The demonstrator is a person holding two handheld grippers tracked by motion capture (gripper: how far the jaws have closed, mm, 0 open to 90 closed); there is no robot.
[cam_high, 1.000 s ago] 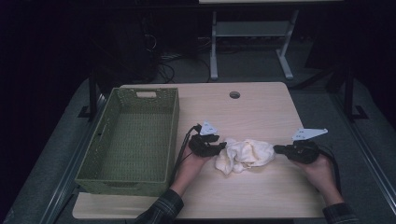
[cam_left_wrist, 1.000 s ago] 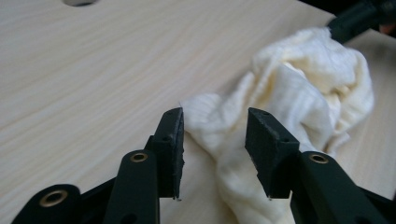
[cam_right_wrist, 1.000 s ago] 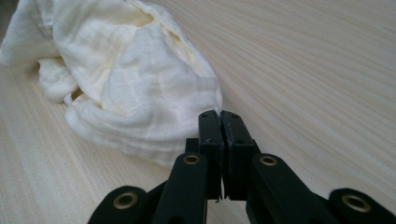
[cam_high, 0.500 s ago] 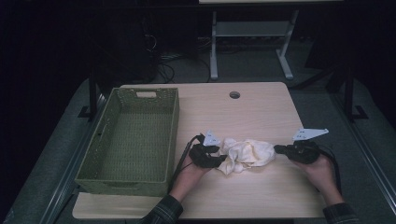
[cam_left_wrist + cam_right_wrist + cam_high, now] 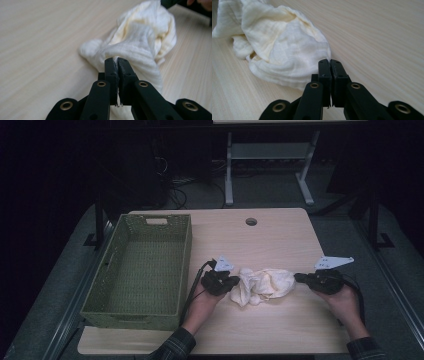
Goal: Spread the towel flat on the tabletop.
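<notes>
cloth's (image 5: 140,47) near end hidden behind left claw (image 5: 117,61), its top cut off at right gripper view's edge

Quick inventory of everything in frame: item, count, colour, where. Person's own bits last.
cloth: 1, cream-white, crumpled on the table between the two grippers
basket: 1, green woven, left part of table, nothing inside
table: 1, light wood, round hole near far edge
desk frame: 1, white, on the floor beyond the table
left gripper: 1, black, jaws shut on the cloth's left end
right gripper: 1, black, jaws closed at the cloth's right edge; whether fabric is pinched is unclear
hands: 2, left hand, right hand, plaid sleeves at bottom edge
</notes>
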